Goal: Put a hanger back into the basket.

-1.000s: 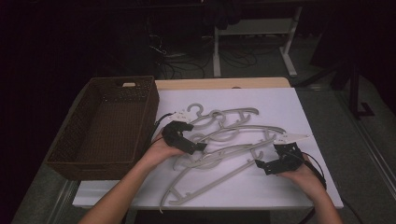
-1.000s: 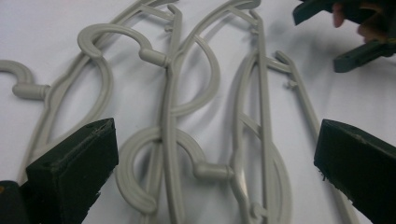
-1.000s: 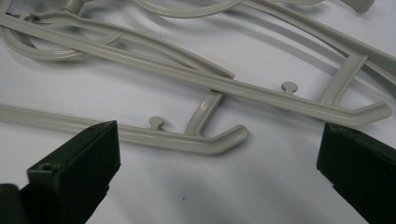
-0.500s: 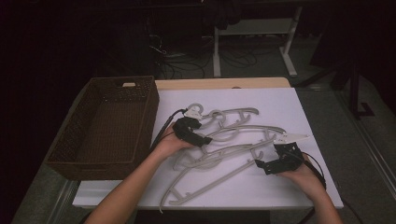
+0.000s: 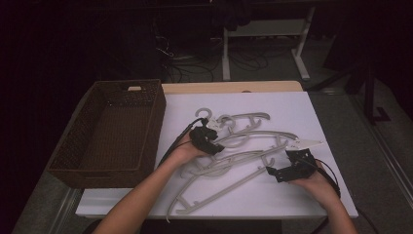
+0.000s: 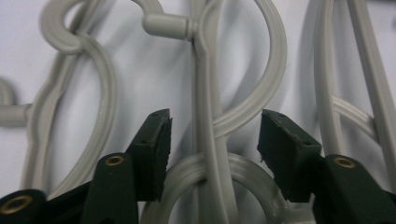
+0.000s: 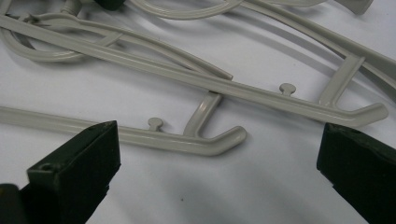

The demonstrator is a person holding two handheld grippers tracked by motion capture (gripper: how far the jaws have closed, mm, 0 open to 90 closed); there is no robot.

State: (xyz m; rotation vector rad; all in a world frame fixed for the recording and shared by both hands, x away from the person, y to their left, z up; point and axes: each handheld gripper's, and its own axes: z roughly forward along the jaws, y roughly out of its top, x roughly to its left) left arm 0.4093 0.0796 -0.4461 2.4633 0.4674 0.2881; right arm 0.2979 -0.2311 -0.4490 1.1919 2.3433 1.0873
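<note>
Hangers: a tangled pile of grey plastic clothes hangers (image 5: 243, 146) lies on the white table top (image 5: 292, 102), right of the wicker basket (image 5: 112, 129)
Long axis: most of the long bars run slantwise from the near left to the far right of the table in the high view; the hooks gather at the far left end of the pile, near the left gripper
Nearest hanger: its bar (image 5: 219, 190) reaches from near the front edge up toward the right gripper
Left gripper: the left gripper (image 5: 210, 139) sits over the hook end of the pile; in the left gripper view its jaws stand apart, one on each side of an upright grey hanger stem (image 6: 205, 116) where it crosses a rounded hook loop (image 6: 219, 168), not yet closed on it
Right gripper: the right gripper (image 5: 287, 170) rests at the right end of the pile, jaws wide apart, with two hanger bar ends (image 7: 224, 137) lying ahead of them on the table
Change: the left gripper has moved farther up the table and toward the hooks since a second ago; the right gripper has hardly shifted; the hangers lie as before
Surface: white top over a pale wooden table edge (image 5: 229, 87)
Room: dark, with a white desk frame (image 5: 263, 44) and cables on the floor behind
</note>
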